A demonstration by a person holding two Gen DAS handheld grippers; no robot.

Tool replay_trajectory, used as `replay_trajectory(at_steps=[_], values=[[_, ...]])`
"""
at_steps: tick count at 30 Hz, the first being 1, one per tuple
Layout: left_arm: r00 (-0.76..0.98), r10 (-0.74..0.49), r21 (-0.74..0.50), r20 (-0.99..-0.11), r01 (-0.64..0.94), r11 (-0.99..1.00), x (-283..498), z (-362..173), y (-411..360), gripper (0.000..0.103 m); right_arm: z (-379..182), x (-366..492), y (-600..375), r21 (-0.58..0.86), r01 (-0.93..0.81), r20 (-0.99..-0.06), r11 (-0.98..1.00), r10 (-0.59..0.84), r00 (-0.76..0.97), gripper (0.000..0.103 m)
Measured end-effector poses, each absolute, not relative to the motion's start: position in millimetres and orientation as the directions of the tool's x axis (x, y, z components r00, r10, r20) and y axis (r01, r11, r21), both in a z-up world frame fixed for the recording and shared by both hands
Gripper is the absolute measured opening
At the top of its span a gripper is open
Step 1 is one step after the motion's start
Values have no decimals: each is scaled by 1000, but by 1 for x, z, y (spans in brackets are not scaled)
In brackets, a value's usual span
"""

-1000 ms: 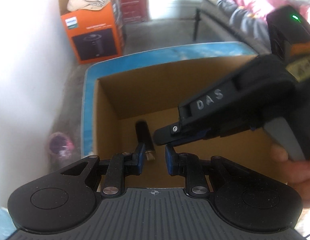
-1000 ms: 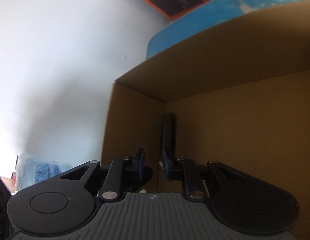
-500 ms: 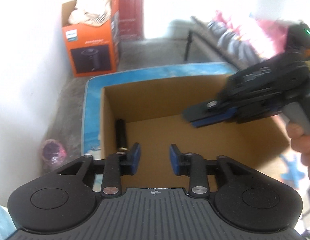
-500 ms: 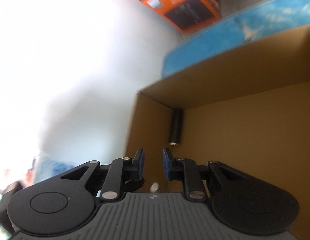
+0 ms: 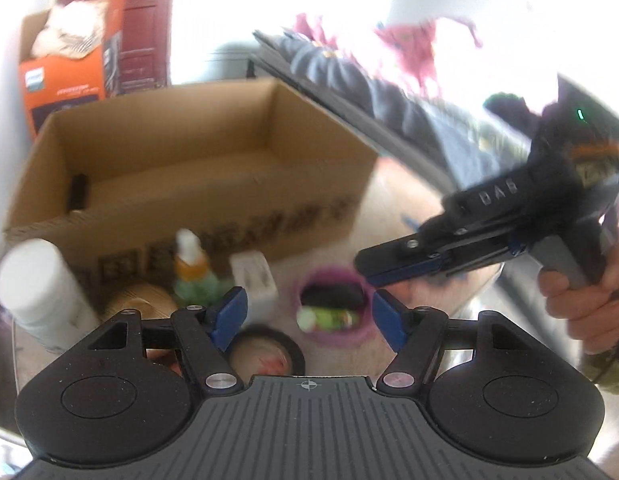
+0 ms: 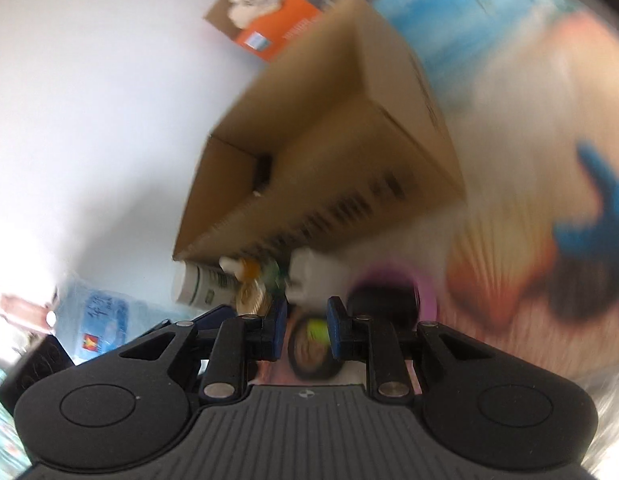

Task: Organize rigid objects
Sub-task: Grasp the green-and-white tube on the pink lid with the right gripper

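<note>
Hovering left gripper, jaws just opening wide, empty, pink cup lying just beyond.

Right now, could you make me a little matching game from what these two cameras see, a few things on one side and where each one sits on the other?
Things:
1. small black cylinder
2. white bottle
3. orange carton
4. pink-rimmed cup

Places:
A. behind the cardboard box, by the wall
B. in front of the box, far left
C. between the left gripper fingers in its view
D. inside the box

Pairs: 1-D, 2-B, 3-A, 4-C
</note>
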State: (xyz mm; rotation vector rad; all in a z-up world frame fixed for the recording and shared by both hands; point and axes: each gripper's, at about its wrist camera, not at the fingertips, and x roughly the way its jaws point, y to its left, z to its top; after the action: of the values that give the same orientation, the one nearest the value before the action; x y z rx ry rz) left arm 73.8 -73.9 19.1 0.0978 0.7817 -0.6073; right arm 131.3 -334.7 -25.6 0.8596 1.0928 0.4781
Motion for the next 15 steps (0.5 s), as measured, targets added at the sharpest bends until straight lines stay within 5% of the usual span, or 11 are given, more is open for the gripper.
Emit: replay_trajectory(at_steps=[5,15], values=[[585,-397,10,-708,570,821,76,0,-103,59,-57,126,-339,849,199,-525,489,742,416,24],[495,-428,-93,-756,567,819,82,-16,-100,28,-61,116,-351,851,250,-525,462,748,405,24]])
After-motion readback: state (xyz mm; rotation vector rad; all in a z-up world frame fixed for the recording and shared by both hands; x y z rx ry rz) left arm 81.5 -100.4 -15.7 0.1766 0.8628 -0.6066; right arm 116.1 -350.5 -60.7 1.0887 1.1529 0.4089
